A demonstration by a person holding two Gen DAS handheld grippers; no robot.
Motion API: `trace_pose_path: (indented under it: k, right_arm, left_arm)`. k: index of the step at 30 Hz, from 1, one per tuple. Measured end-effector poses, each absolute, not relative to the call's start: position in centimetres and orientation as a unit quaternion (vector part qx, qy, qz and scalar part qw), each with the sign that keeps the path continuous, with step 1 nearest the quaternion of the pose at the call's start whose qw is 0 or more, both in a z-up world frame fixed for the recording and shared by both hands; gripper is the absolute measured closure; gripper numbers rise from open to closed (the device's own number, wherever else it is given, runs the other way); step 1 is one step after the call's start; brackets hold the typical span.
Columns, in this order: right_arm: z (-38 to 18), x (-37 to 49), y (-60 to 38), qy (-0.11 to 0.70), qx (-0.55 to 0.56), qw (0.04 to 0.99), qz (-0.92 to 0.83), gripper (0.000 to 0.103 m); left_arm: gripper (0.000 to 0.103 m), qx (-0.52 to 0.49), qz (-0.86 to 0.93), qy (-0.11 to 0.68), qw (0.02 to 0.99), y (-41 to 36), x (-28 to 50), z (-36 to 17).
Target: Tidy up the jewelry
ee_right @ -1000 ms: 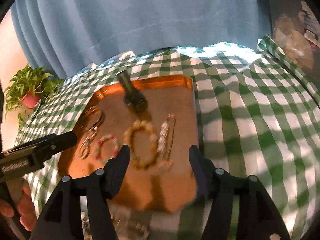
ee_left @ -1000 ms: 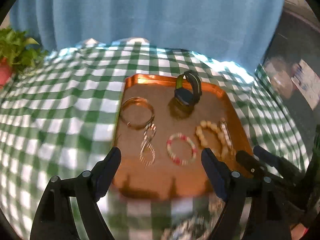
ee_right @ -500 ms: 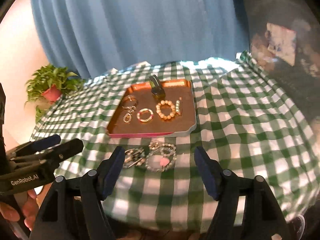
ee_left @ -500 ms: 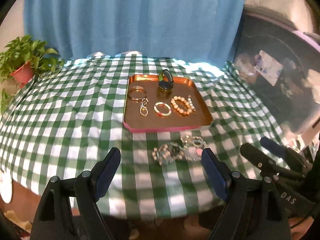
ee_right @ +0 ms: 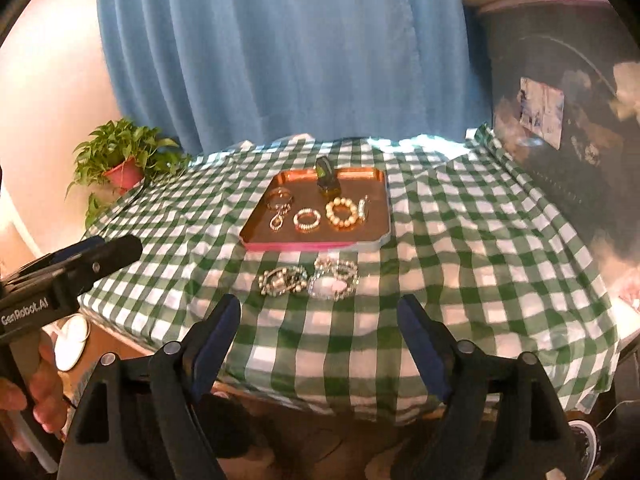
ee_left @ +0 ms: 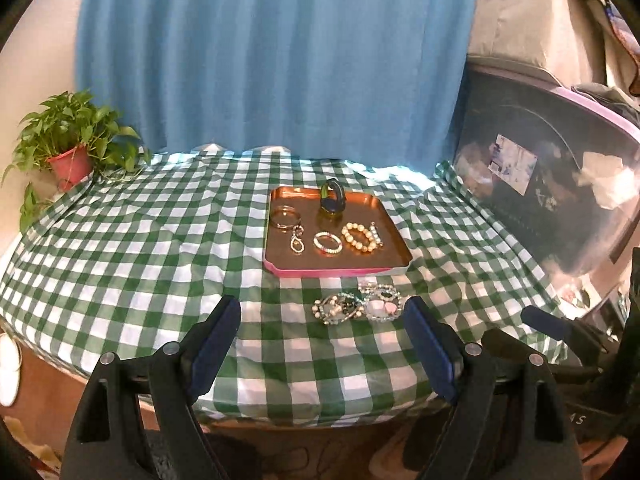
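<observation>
A copper tray [ee_left: 336,271] [ee_right: 312,246] sits on the green checked tablecloth [ee_left: 160,248]. In it lie a dark watch [ee_left: 333,200], a gold bangle [ee_left: 285,216], a pink bead bracelet [ee_left: 328,242] and a cream bead bracelet [ee_left: 359,237]. Two sparkly bracelets [ee_left: 338,309] [ee_right: 334,279] lie on the cloth just in front of the tray. My left gripper [ee_left: 322,308] hovers open and empty above the table's near edge, well short of them. My right gripper [ee_right: 319,306] hangs beside it; its jaws are opening with nothing between them.
A potted plant [ee_left: 68,148] stands at the table's far left corner. A blue curtain [ee_left: 272,60] hangs behind. A big dark plastic bin [ee_left: 540,184] crowds the right side. A hand [ee_right: 36,392] holds the left gripper's handle. A white slipper [ee_left: 10,364] lies on the floor.
Both grippers have drawn back and up from over the tray, so the whole table now shows. The right jaws have spread wider. The jewelry has not moved.
</observation>
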State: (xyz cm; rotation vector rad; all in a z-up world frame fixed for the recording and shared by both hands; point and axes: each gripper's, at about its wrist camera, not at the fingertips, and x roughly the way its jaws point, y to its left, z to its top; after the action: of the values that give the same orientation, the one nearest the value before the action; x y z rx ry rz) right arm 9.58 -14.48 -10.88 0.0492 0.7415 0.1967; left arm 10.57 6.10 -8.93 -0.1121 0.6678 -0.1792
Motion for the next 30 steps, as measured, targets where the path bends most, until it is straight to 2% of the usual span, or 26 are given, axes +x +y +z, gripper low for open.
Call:
trace_pose_path:
  k: [10,15,17,18,20,21,22,23,24,25,28,30]
  right_arm:
    - [-13.9,11.4,-14.3,0.373,0.023,0.918,0.128,0.025]
    - [-14.5,12.8,-14.3,0.349,0.024,0.928,0.131,0.025]
    - [-14.7,13.5,-14.8,0.333,0.040,0.933,0.129,0.027]
    - [-14.9,14.0,-15.2,0.330,0.052,0.933,0.135,0.029]
    - [-15.4,15.3,-15.5,0.334,0.063,0.930,0.137,0.048]
    - [-15.9,16.2,-15.5,0.346,0.058,0.927,0.132,0.053]
    - [-16.4,17.0,-15.4,0.356,0.051,0.924,0.132,0.062]
    - [-16.9,17.7,-15.3,0.366,0.043,0.920,0.132,0.069]
    - [-17.7,18.6,-15.3,0.377,0.034,0.916,0.131,0.072]
    - [-18.3,19.2,-15.3,0.385,0.028,0.913,0.130,0.074]
    - [-20.3,21.3,-15.5,0.413,0.017,0.900,0.140,0.088]
    - [-21.4,22.4,-15.6,0.428,0.010,0.893,0.140,0.092]
  left_arm:
    - [0.019,-0.019,-0.103,0.370,0.923,5.1,14.6,-15.1]
    - [0.021,-0.047,-0.124,0.369,0.920,6.0,16.7,-17.4]
    - [0.025,-0.046,-0.131,0.371,0.918,6.1,17.8,-18.2]
    - [0.031,-0.043,-0.132,0.371,0.918,6.1,18.1,-18.4]
    - [0.040,-0.037,-0.136,0.376,0.916,5.8,19.4,-19.0]
    - [0.049,-0.036,-0.142,0.382,0.913,5.7,19.9,-19.3]
    - [0.063,-0.038,-0.156,0.393,0.905,5.4,20.7,-19.7]
    - [0.070,-0.039,-0.165,0.403,0.900,5.2,21.4,-20.1]
    - [0.077,-0.040,-0.171,0.410,0.895,5.0,22.0,-20.5]
    - [0.079,-0.045,-0.182,0.420,0.888,4.6,22.8,-20.9]
    - [0.081,-0.043,-0.199,0.425,0.882,3.6,24.5,-21.6]
    - [0.081,-0.016,-0.199,0.422,0.885,2.8,25.3,-21.9]
